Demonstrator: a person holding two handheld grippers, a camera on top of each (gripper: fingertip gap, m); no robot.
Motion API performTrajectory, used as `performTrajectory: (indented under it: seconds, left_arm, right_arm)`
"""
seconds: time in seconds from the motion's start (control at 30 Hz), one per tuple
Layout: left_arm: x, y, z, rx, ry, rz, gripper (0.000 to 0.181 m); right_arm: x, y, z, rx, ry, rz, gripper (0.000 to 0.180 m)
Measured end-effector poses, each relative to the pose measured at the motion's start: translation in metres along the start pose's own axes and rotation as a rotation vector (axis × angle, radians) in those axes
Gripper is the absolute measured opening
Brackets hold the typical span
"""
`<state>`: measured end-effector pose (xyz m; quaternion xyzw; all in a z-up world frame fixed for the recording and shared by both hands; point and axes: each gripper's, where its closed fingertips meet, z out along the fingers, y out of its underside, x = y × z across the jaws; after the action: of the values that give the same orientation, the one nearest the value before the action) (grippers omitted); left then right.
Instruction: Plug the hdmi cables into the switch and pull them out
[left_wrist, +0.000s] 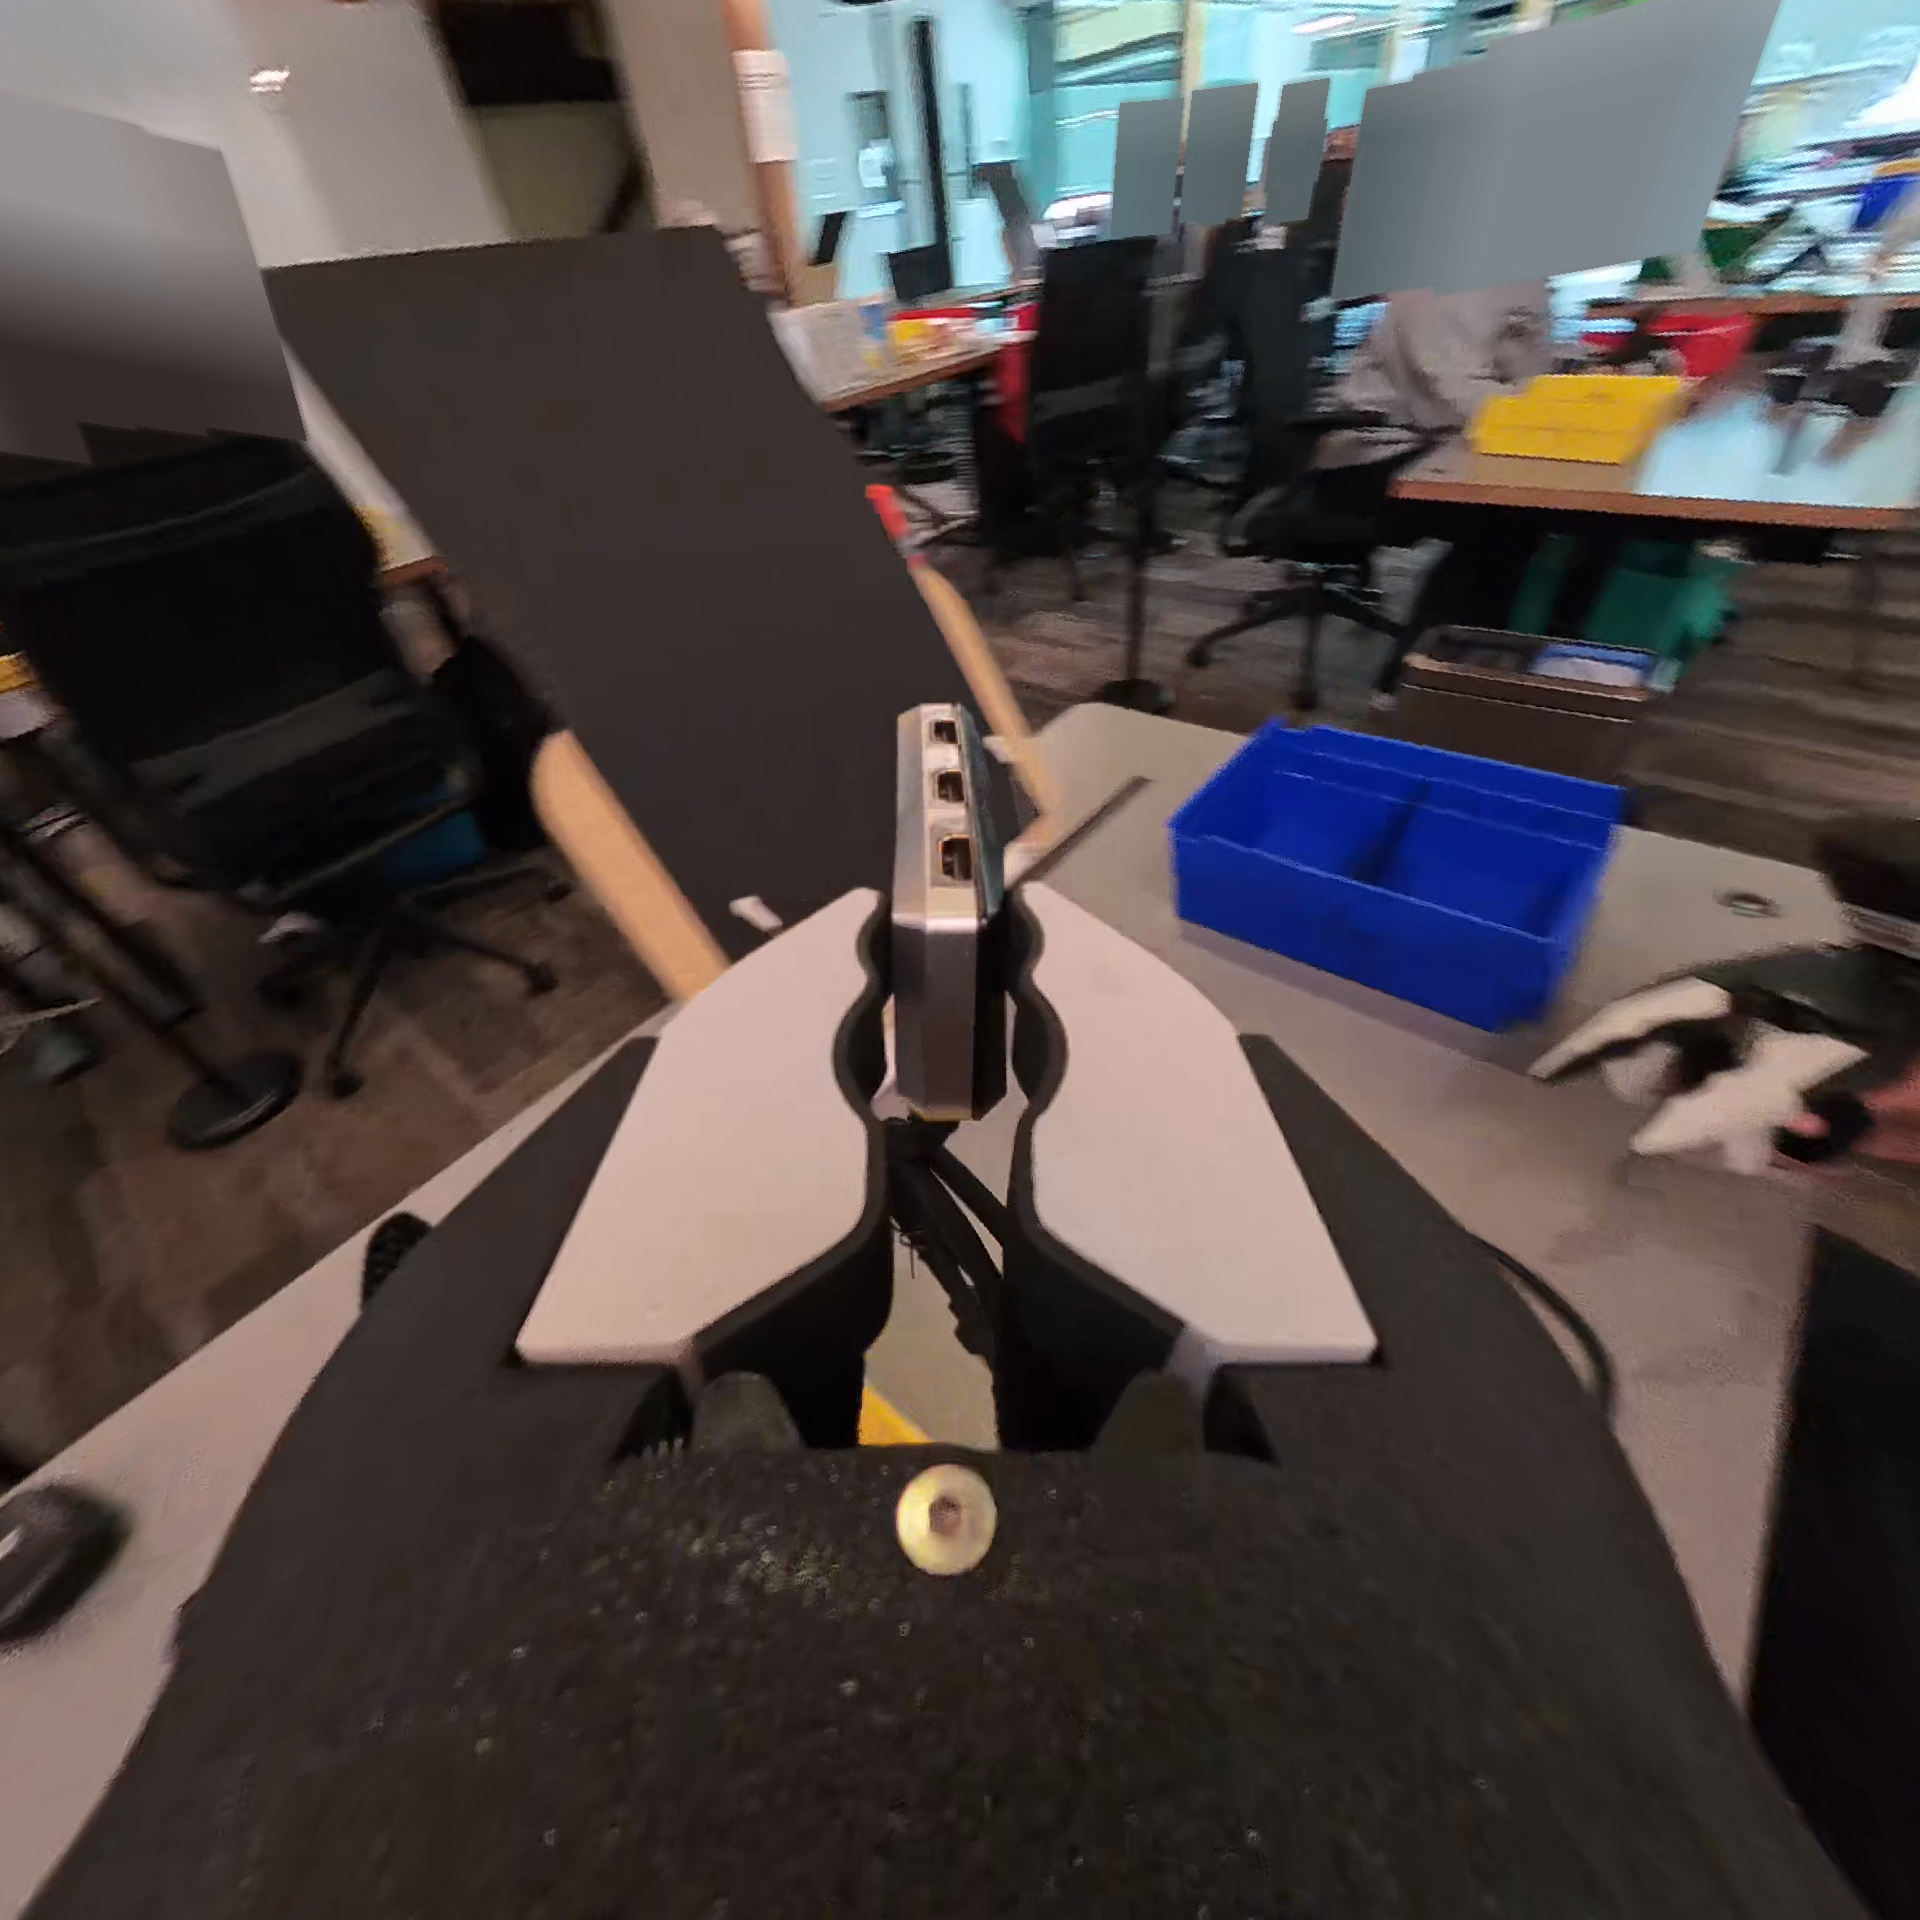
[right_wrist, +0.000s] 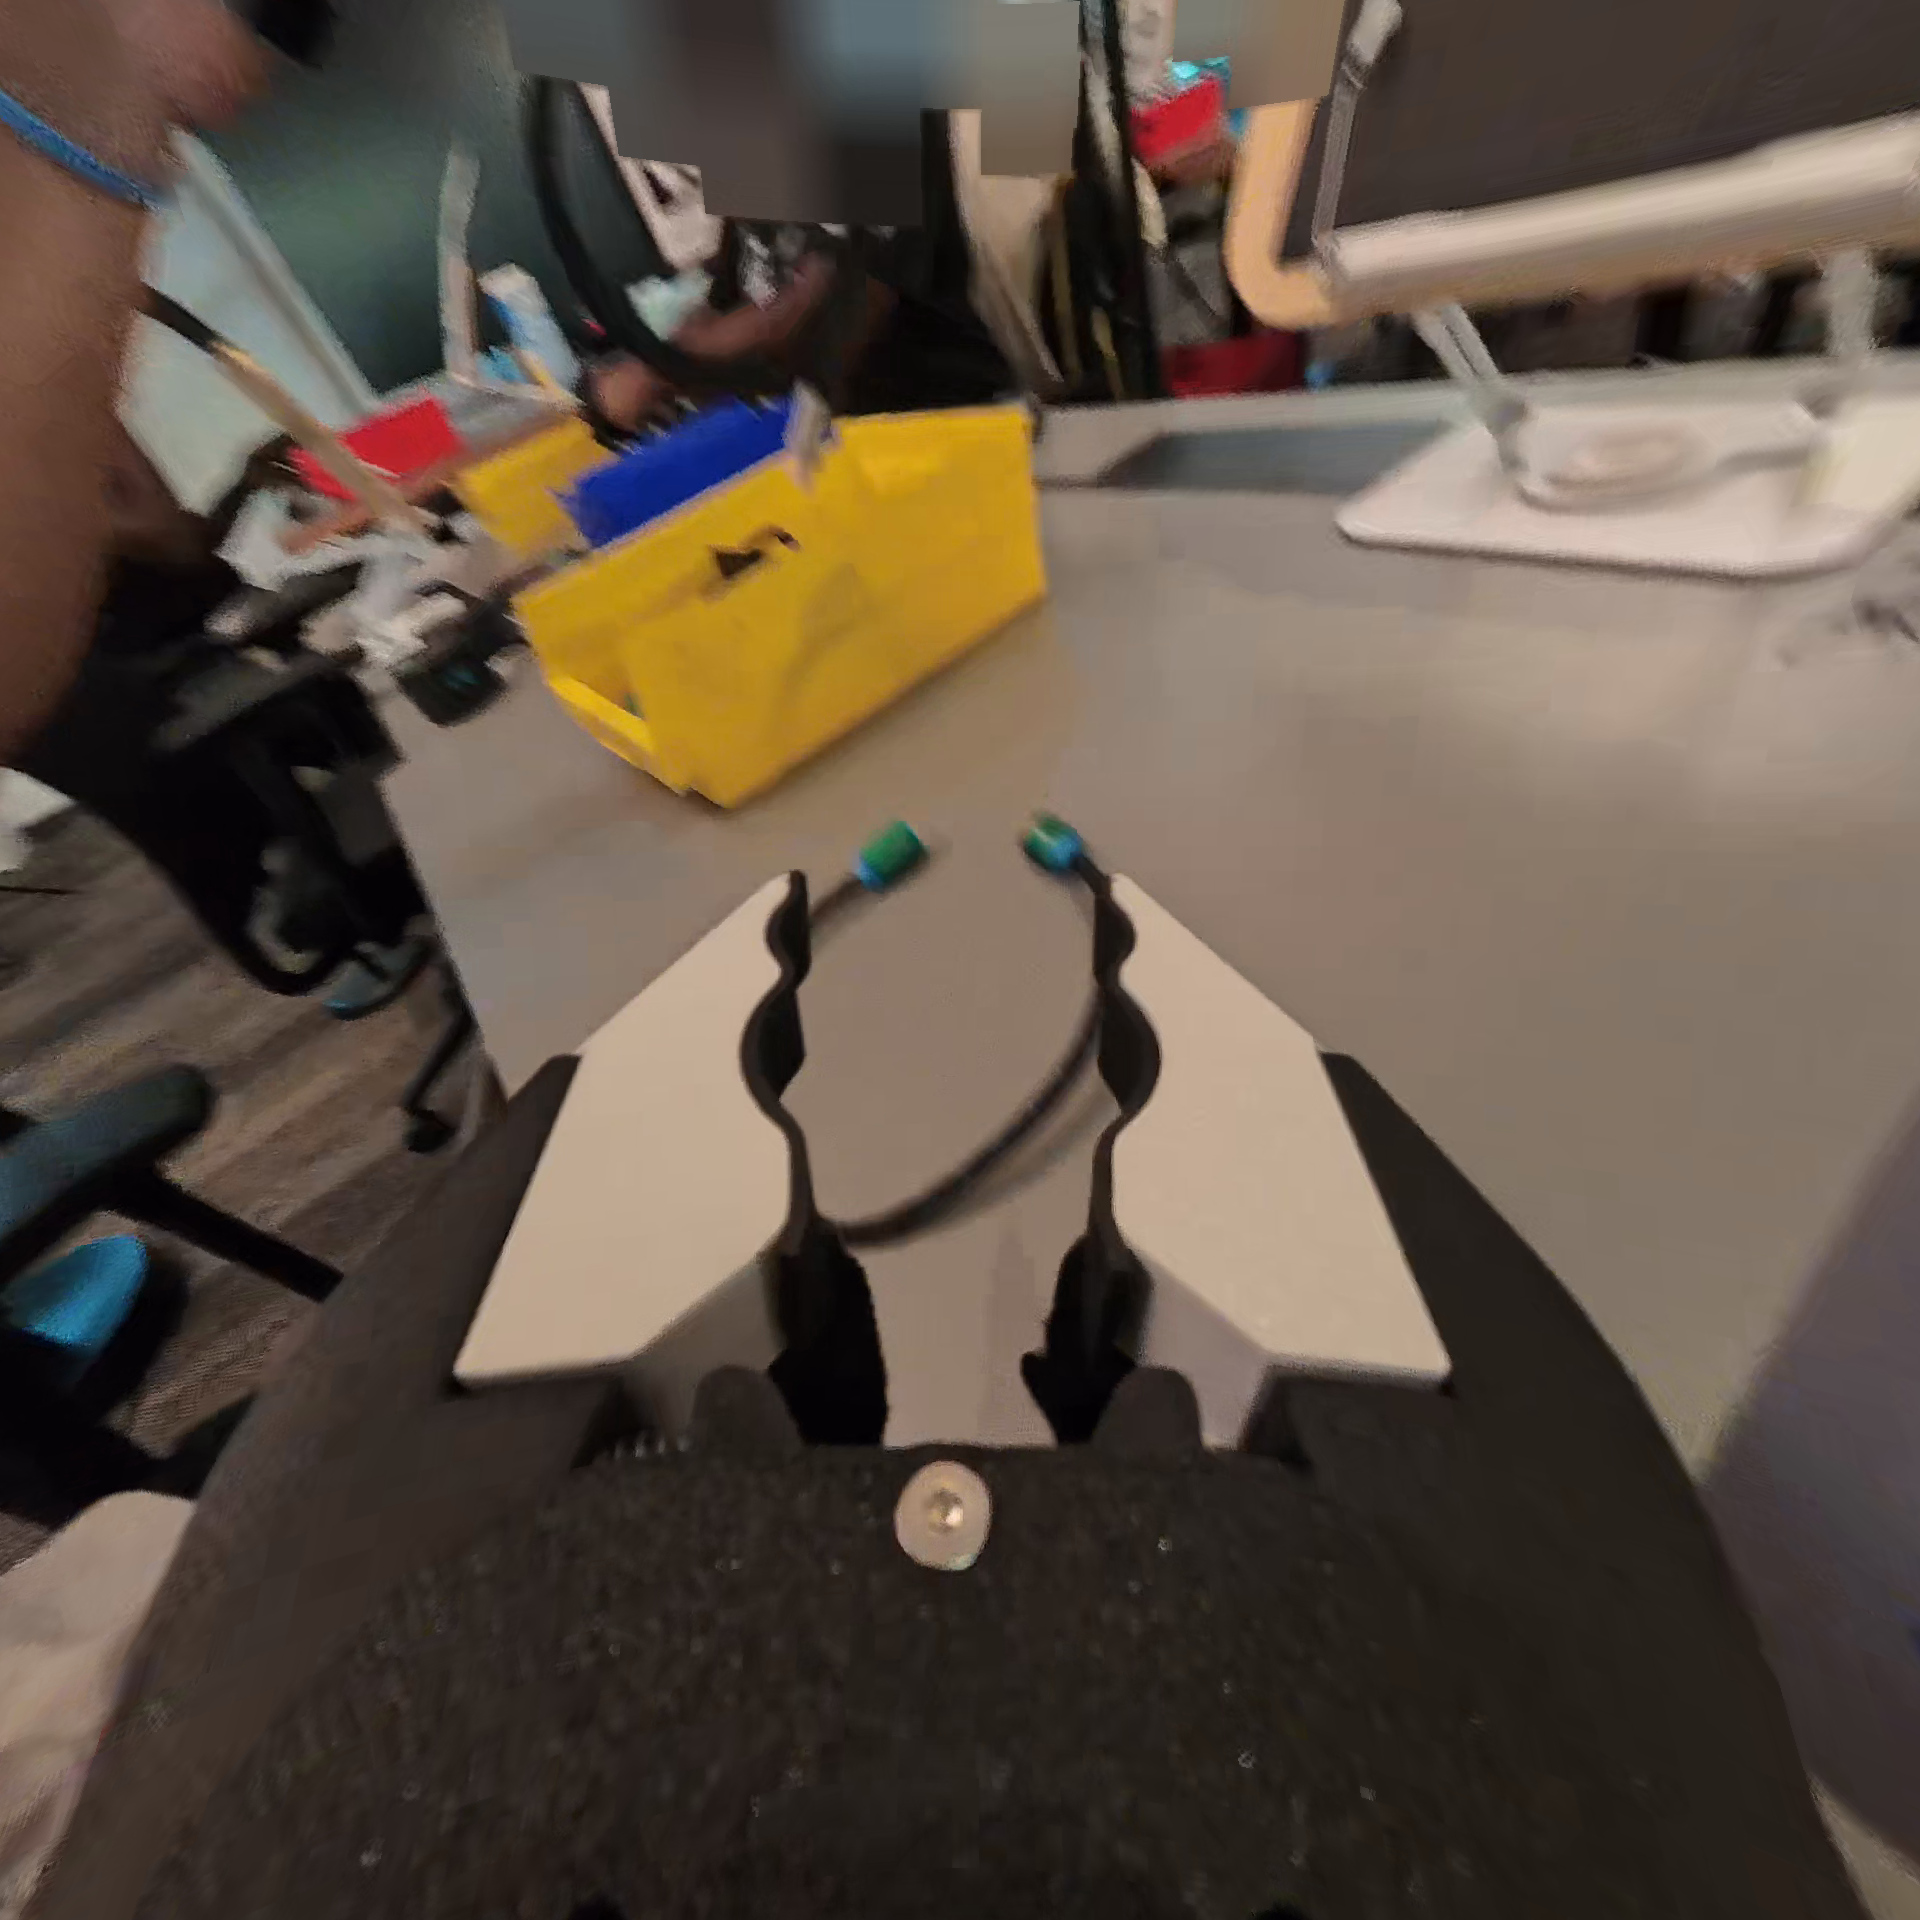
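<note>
While the left gripper clamps the switch upright, the right gripper gapes wide over bare table.

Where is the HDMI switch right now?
In the left wrist view, the switch stands on edge, clamped between the left tongs above the grey table, with the blue bin to its right.
</note>
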<state>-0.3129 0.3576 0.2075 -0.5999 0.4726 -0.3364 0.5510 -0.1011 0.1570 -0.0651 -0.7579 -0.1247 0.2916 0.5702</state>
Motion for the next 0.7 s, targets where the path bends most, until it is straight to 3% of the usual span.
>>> performTrajectory:
  seconds: [0.1, 0.23, 0.4, 0.5, 0.53, 0.57, 0.7]
  left_arm:
    - [0.065, 0.001, 0.016, 0.025, 0.206, 0.014, 0.019]
    - [0.151, 0.015, 0.023, 0.004, 0.568, 0.101, 0.019]
    - [0.205, 0.045, 0.027, -0.147, 0.919, 0.101, 0.019]
    - [0.216, 0.064, 0.042, -0.249, 0.968, 0.114, 0.019]
    - [0.217, 0.068, 0.048, -0.273, 0.965, 0.121, 0.019]
    - [0.216, 0.072, 0.055, -0.285, 0.938, 0.128, 0.019]
    - [0.191, 0.09, 0.098, -0.324, 0.608, 0.156, 0.028]
  right_arm:
    - [-0.033, -0.056, 0.013, 0.109, -0.14, -0.06, 0.069]
    - [-0.092, -0.131, 0.018, 0.255, -0.352, -0.162, 0.071]
    - [-0.125, -0.158, 0.026, 0.26, -0.478, -0.269, 0.066]
    - [-0.131, -0.149, 0.032, 0.22, -0.503, -0.283, 0.047]
    - [-0.126, -0.148, 0.035, 0.235, -0.461, -0.296, 0.027]
    - [-0.117, -0.146, 0.038, 0.244, -0.398, -0.32, 0.02]
    - [-0.075, -0.133, 0.049, 0.186, -0.256, -0.185, 0.019]
